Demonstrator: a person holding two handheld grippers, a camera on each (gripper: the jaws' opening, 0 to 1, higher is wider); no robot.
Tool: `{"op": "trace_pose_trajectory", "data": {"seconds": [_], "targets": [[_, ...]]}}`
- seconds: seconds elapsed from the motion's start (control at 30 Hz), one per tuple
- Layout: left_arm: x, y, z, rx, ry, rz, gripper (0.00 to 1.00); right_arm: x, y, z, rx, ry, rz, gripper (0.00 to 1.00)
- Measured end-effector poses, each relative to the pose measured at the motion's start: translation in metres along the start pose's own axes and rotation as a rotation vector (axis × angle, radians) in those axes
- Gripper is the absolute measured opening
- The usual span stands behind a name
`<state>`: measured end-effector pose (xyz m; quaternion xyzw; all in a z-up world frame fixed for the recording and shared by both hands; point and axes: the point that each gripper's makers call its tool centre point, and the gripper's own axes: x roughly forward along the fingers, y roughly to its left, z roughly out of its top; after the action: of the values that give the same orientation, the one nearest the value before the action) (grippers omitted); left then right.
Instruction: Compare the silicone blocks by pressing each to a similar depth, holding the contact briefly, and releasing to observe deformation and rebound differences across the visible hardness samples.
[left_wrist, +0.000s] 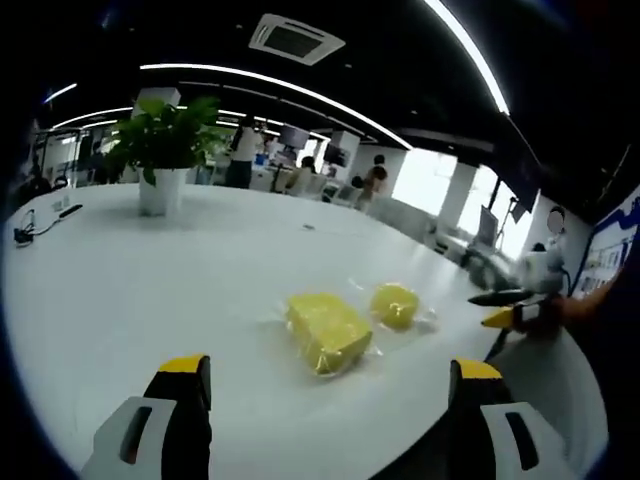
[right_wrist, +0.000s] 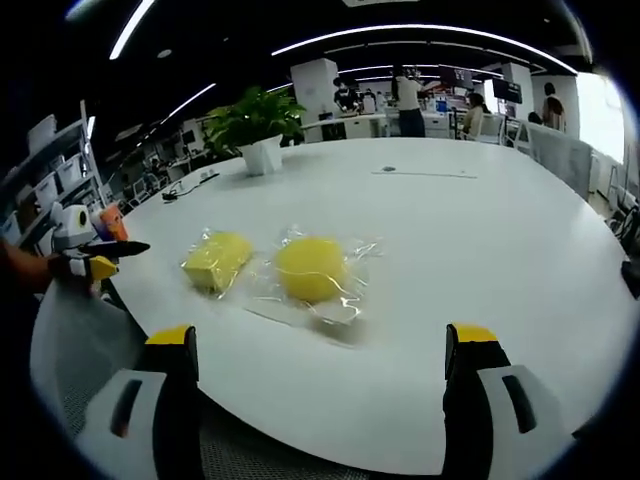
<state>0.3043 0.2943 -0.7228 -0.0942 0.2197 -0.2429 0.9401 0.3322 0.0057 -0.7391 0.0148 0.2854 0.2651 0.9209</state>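
Grippers, two, hand-held: left gripper in the left gripper view with yellow-tipped jaws spread wide and nothing between them; right gripper in the right gripper view likewise wide apart and holding nothing, hanging at the near table edge.

Silicone blocks, two, yellow, each sealed in a clear plastic bag, lying side by side near the edge of the white table — the rectangular block nearer the left gripper, the rounder block just beyond it. From the right gripper view the rounder one sits nearer and central, the rectangular one to its left. Neither gripper touches either block.

Potted plant, green, in a white pot — far side of the table.

Background: office desks, standing people, ceiling light strips.
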Motion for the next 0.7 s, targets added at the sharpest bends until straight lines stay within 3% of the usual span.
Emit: {"op": "trace_pose_trajectory", "data": {"seconds": [0.07, 0.13, 0.17, 0.2, 0.27, 0.33, 0.4, 0.47, 0.53, 0.6, 0.7], "targets": [[-0.001, 0.002, 0.002, 0.002, -0.005, 0.013, 1.00, 0.001, 0.006, 0.001, -0.041, 0.013, 0.041, 0.96], [-0.002, 0.001, 0.004, -0.024, -0.013, 0.004, 1.00, 0.002, 0.012, -0.006, -0.138, 0.069, 0.086, 0.96], [-0.002, -0.002, 0.005, -0.041, -0.016, -0.013, 1.00, 0.000, 0.007, -0.006, -0.150, 0.082, 0.053, 0.96], [-0.002, -0.006, 0.007, -0.047, -0.024, -0.040, 1.00, 0.000, 0.002, 0.000, -0.153, 0.050, 0.030, 0.96], [-0.003, -0.007, 0.011, -0.023, -0.043, -0.052, 1.00, -0.004, -0.008, 0.002, -0.126, 0.039, 0.013, 0.96], [-0.002, -0.001, 0.009, -0.018, -0.029, -0.026, 1.00, -0.005, -0.016, 0.000, -0.047, 0.018, -0.007, 0.96], [-0.001, 0.001, 0.007, -0.039, -0.026, -0.030, 1.00, -0.002, -0.011, -0.002, 0.073, -0.008, 0.028, 0.96], [-0.001, -0.001, 0.008, -0.048, -0.033, -0.029, 1.00, 0.000, -0.018, -0.004, 0.041, -0.018, 0.003, 0.96], [0.001, 0.000, 0.002, -0.006, -0.011, -0.014, 1.00, 0.000, -0.019, -0.002, 0.035, -0.020, -0.003, 0.96], [0.002, 0.001, 0.001, -0.007, -0.005, -0.011, 1.00, -0.002, -0.018, 0.003, -0.038, -0.035, -0.011, 0.96], [0.001, 0.005, 0.002, 0.010, -0.014, 0.011, 1.00, 0.001, -0.013, 0.001, -0.045, -0.026, 0.009, 0.96]]}}
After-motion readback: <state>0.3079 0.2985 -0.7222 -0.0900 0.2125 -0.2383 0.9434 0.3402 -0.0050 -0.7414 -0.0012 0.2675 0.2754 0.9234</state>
